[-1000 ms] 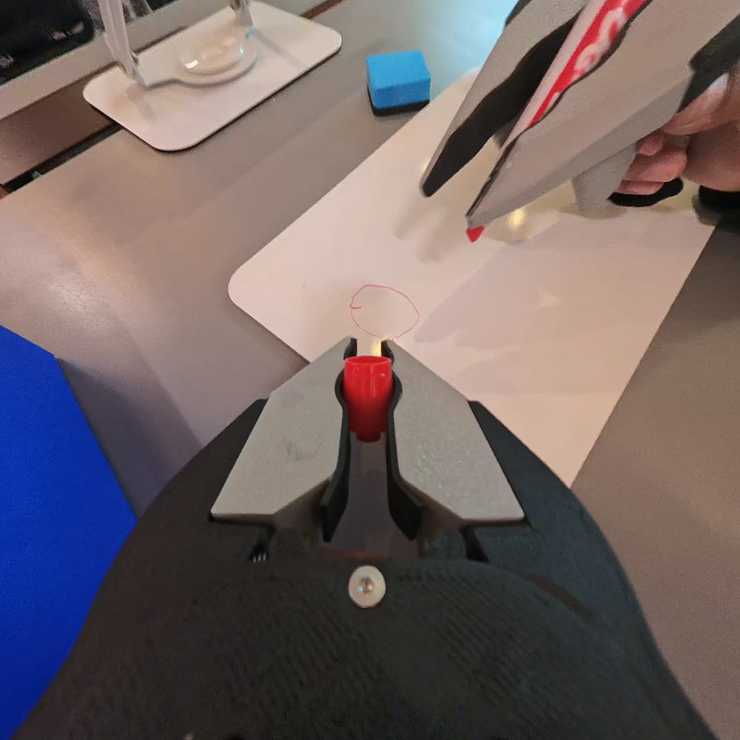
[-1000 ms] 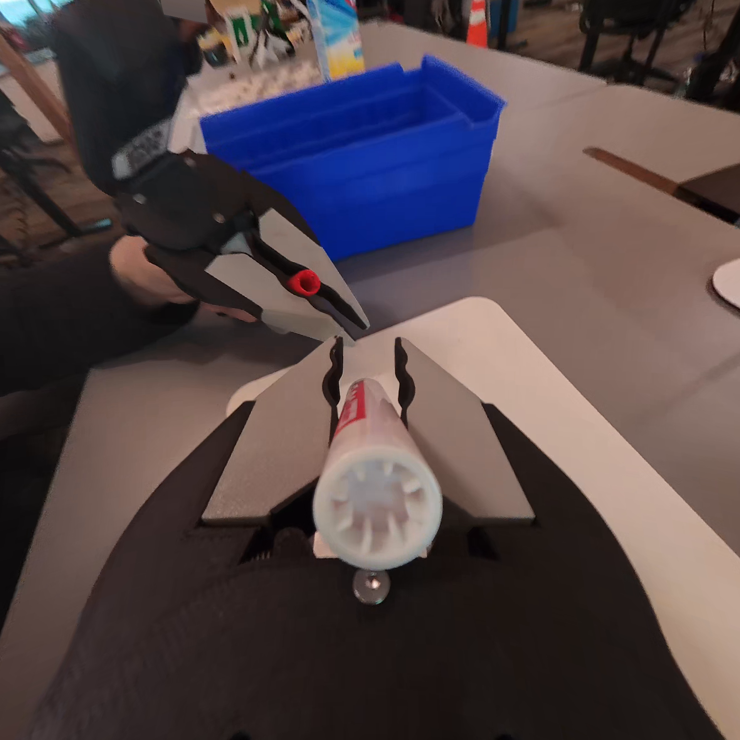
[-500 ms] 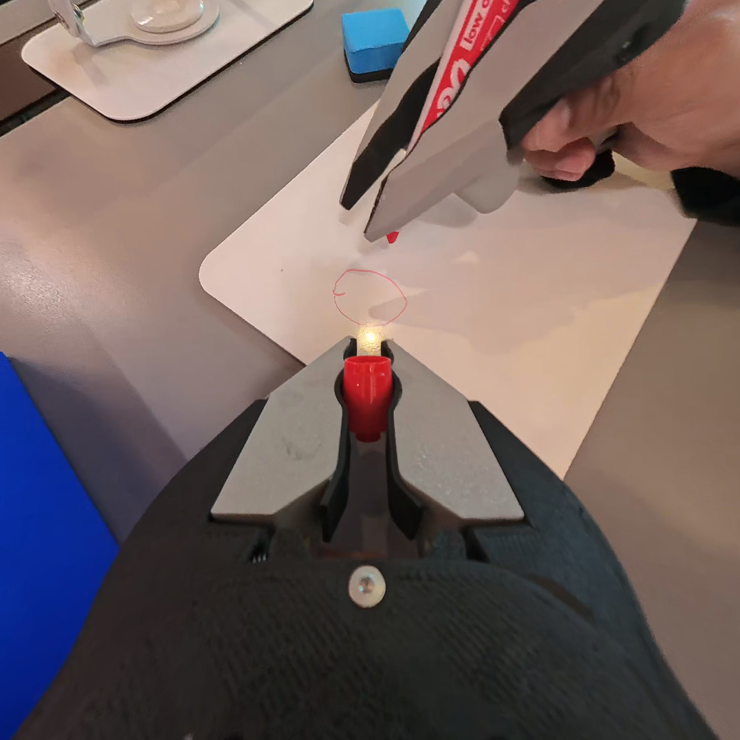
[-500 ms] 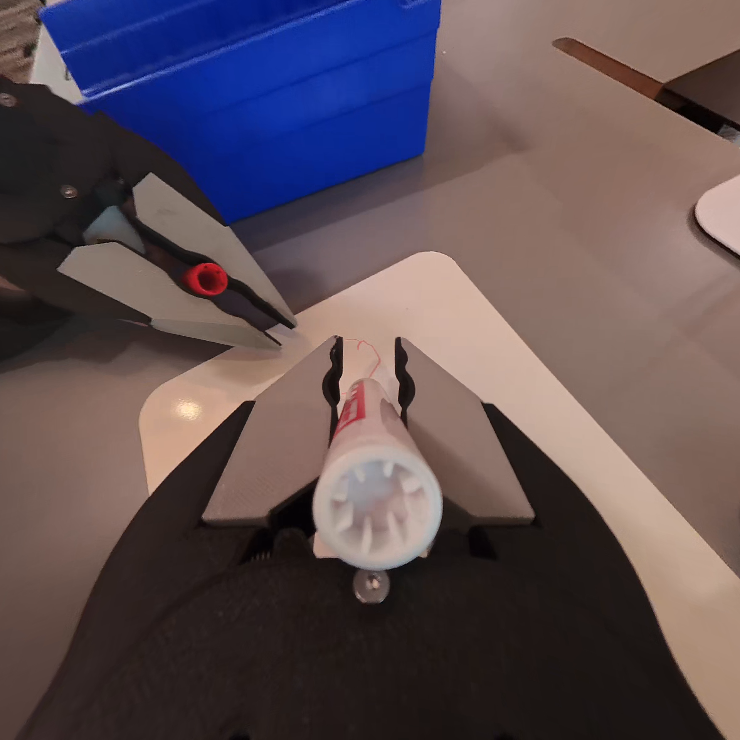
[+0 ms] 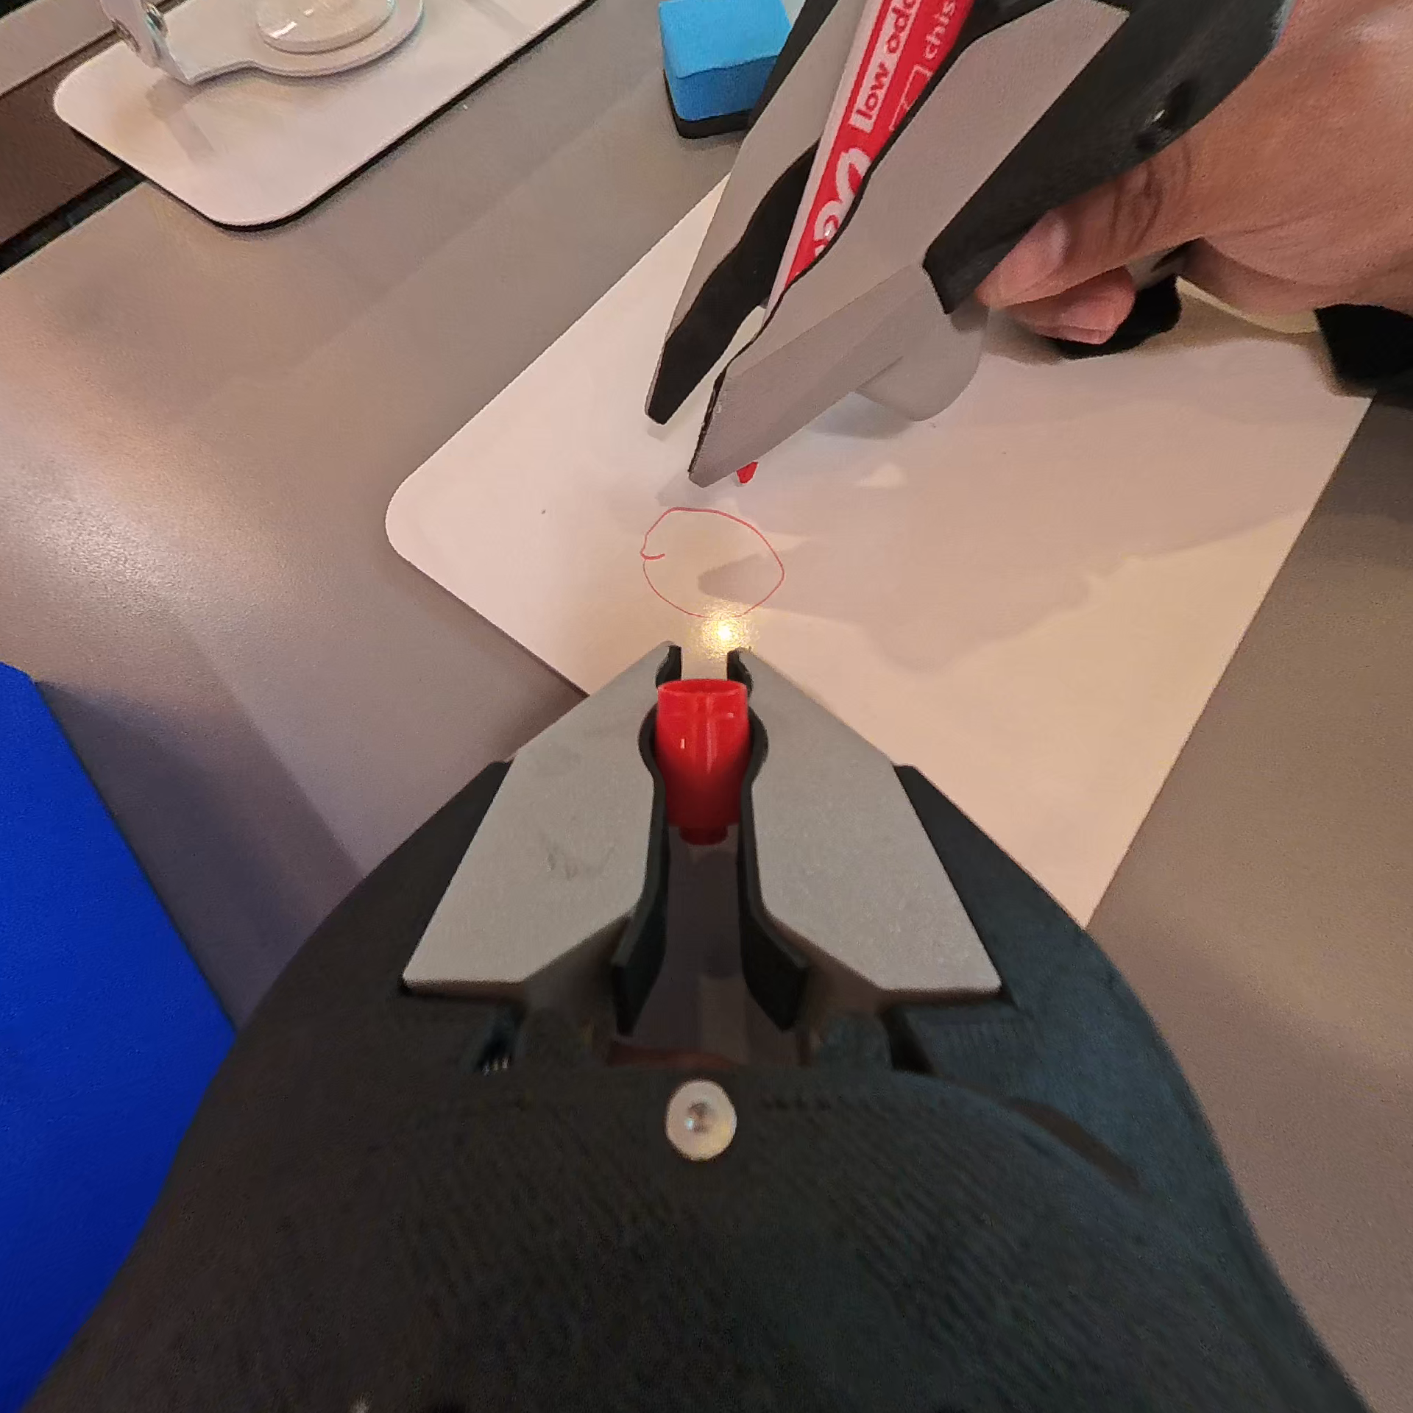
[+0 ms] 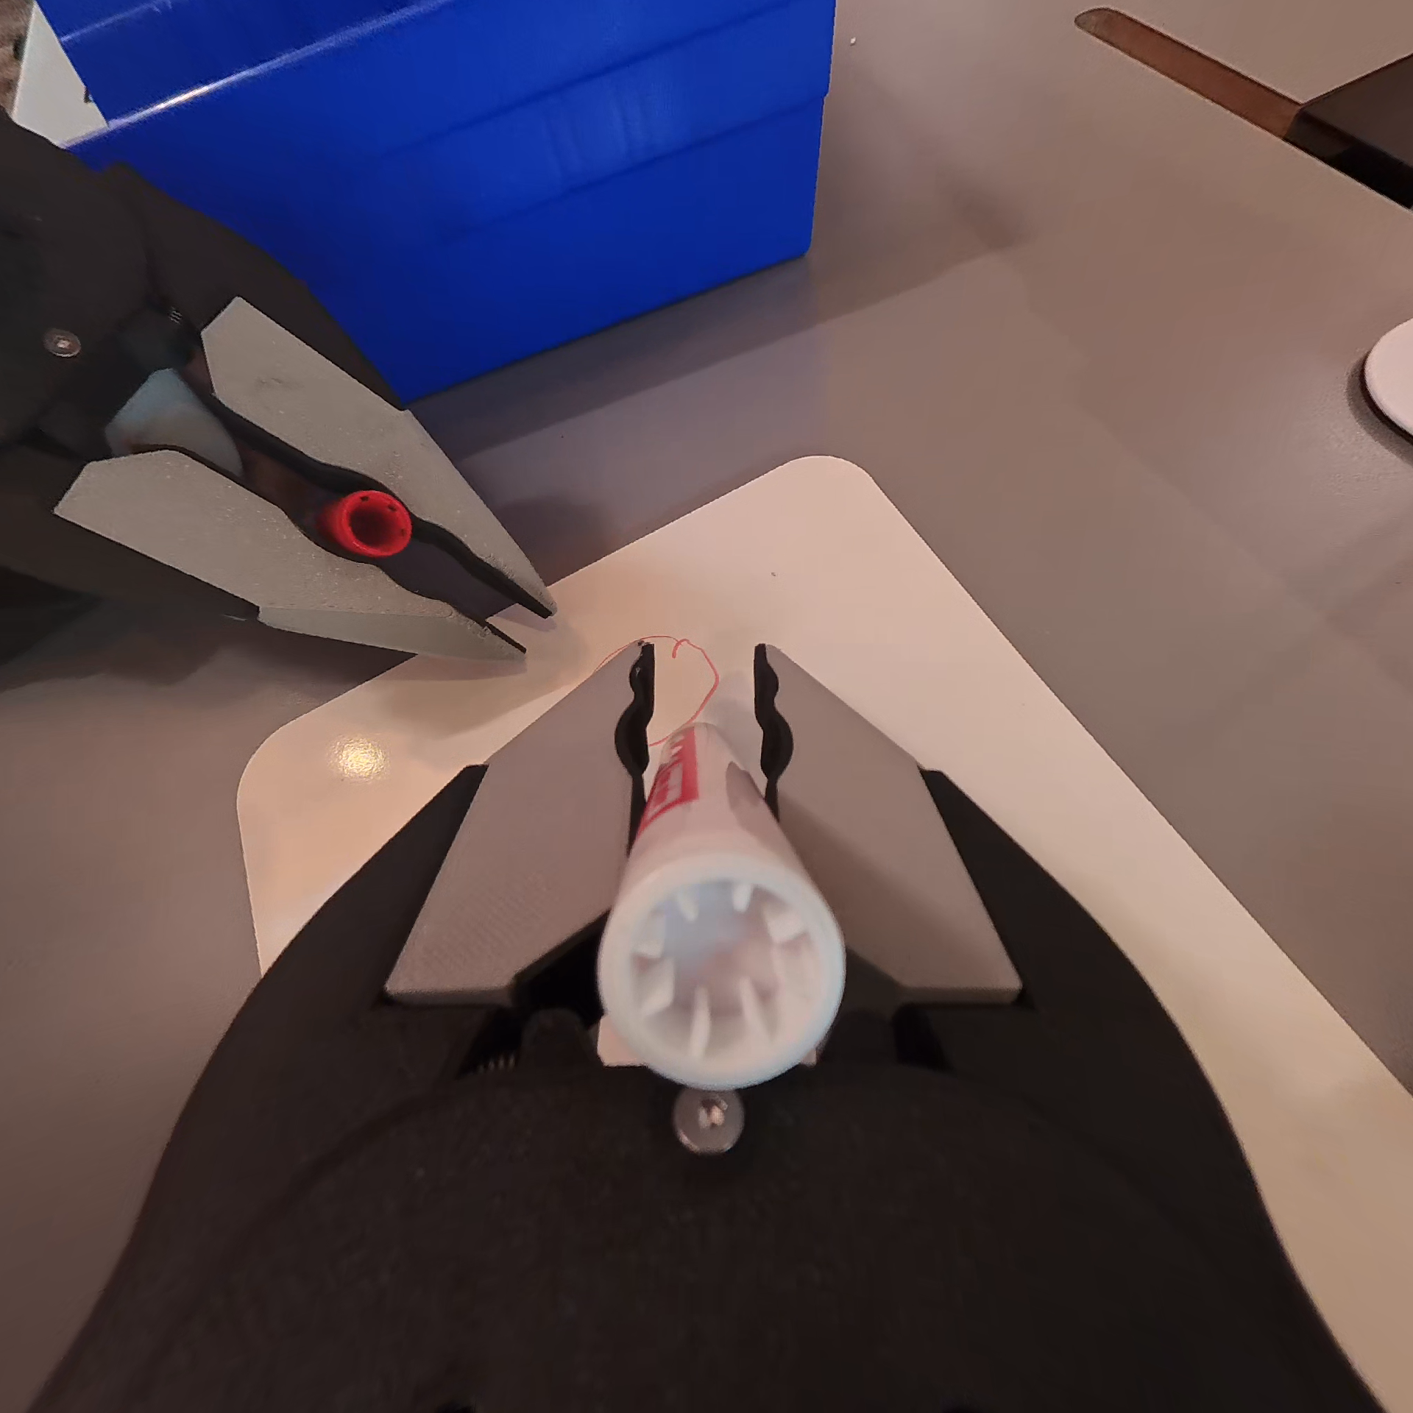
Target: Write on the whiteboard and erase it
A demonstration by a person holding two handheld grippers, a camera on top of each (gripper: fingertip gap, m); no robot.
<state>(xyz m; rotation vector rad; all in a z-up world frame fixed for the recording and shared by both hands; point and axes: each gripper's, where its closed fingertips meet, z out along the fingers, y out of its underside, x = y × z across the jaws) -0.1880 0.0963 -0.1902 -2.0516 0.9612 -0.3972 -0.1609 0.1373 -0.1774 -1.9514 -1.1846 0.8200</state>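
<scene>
A blue bin (image 6: 459, 153) stands at the left of the surface (image 5: 229, 344). The left claw (image 5: 703, 654) is clamped on a red cap (image 5: 702, 745). The right claw (image 5: 680, 447) grips the marker (image 6: 703, 841), tip just above the whiteboard (image 5: 994, 612) beside a red loop (image 5: 711, 562). The eraser (image 5: 719, 61) lies beyond.

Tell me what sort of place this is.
Probably an office or lab workspace: a grey table bearing a flat white whiteboard, a blue plastic storage bin and a blue block eraser.
</scene>
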